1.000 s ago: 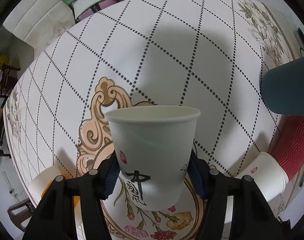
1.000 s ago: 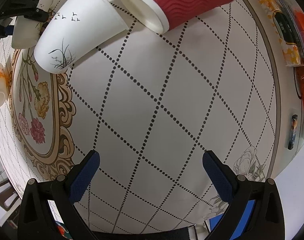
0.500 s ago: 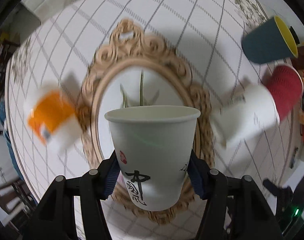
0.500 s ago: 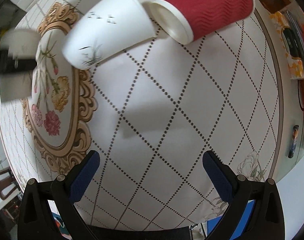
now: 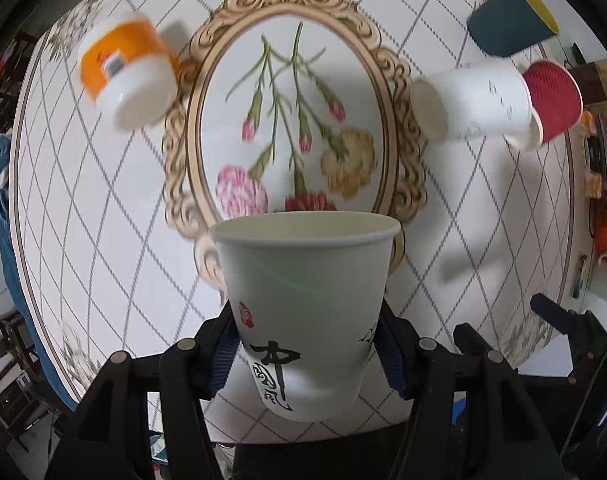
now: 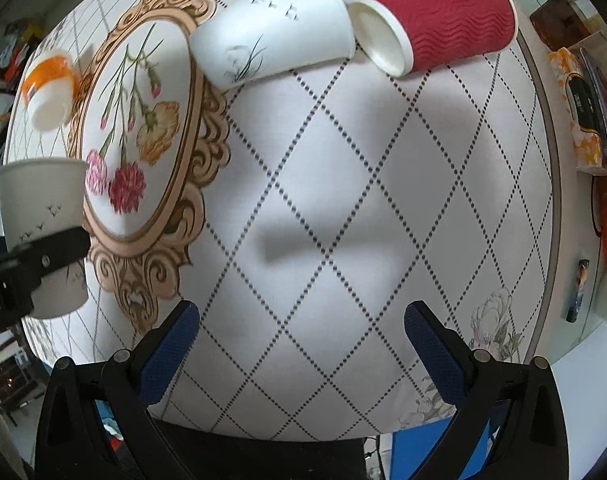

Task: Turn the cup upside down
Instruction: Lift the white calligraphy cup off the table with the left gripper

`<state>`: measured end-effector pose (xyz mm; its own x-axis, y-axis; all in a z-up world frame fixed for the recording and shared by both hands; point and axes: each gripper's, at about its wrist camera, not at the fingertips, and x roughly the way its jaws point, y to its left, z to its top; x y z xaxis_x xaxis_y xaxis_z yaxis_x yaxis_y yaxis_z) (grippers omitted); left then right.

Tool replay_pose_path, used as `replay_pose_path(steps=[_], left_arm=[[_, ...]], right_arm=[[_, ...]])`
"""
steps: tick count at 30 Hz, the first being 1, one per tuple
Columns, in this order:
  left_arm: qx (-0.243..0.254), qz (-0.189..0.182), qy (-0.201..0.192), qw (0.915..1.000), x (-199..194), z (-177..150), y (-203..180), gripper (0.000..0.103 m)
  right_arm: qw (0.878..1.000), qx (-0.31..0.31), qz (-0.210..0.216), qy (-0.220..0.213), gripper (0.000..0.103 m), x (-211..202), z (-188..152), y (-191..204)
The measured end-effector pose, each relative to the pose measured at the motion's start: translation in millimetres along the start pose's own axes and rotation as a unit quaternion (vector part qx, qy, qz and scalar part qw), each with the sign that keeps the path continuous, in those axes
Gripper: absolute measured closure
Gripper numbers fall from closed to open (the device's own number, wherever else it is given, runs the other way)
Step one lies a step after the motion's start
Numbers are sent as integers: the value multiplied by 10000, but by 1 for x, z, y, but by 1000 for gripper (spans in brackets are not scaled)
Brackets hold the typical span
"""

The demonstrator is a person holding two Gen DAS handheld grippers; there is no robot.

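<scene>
Both claws show: the left gripper [image 5: 305, 354] pinches a white paper cup [image 5: 303, 312] low on its wall between its blue pads [image 5: 223, 354], while the right gripper [image 6: 301, 354] hangs spread wide with nothing between its pads [image 6: 169, 354]. That cup is held off the cloth, its open mouth pointing away from the left camera and its base toward it; black brush lettering and a small red seal mark its side. In the right wrist view the same cup [image 6: 43, 236] appears at the left edge, clamped by a black finger, beside the near end of the oval frame. Below everything lies the tablecloth [image 6: 363, 200], white with a dotted diamond grid, and printed on it is a large oval frame [image 5: 295, 92] with gold scrolls enclosing pink, red and yellow flowers. Taking that frame as the landmark, a red ribbed cup [image 6: 435, 16] lies on its side well to the right of the frame, its white mouth touching or just beside the rim of a white cup with birds and grass [image 6: 275, 36], which also lies on its side at the frame's right edge. A dark teal cup [image 5: 511, 20] with a yellow inside sits beyond those two. At the frame's left edge lies an orange-and-white cup [image 5: 127, 68], blurred.
</scene>
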<state>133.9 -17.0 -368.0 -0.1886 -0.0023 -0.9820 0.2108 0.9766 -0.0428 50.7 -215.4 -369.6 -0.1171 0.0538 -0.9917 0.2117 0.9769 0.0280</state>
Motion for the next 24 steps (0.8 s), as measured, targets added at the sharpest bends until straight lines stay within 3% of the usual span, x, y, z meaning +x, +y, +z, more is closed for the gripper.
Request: replay_pose_path(steps=[14,24], left_arm=[[-293,-80,432,9986,64,-77,18,45],[-400,5,515,9979,95,-101,41,43]], right_arm=[[9997,-98,-99,224,0,9,-78,18],[9995,40,-178,274,0,14,-109,24]])
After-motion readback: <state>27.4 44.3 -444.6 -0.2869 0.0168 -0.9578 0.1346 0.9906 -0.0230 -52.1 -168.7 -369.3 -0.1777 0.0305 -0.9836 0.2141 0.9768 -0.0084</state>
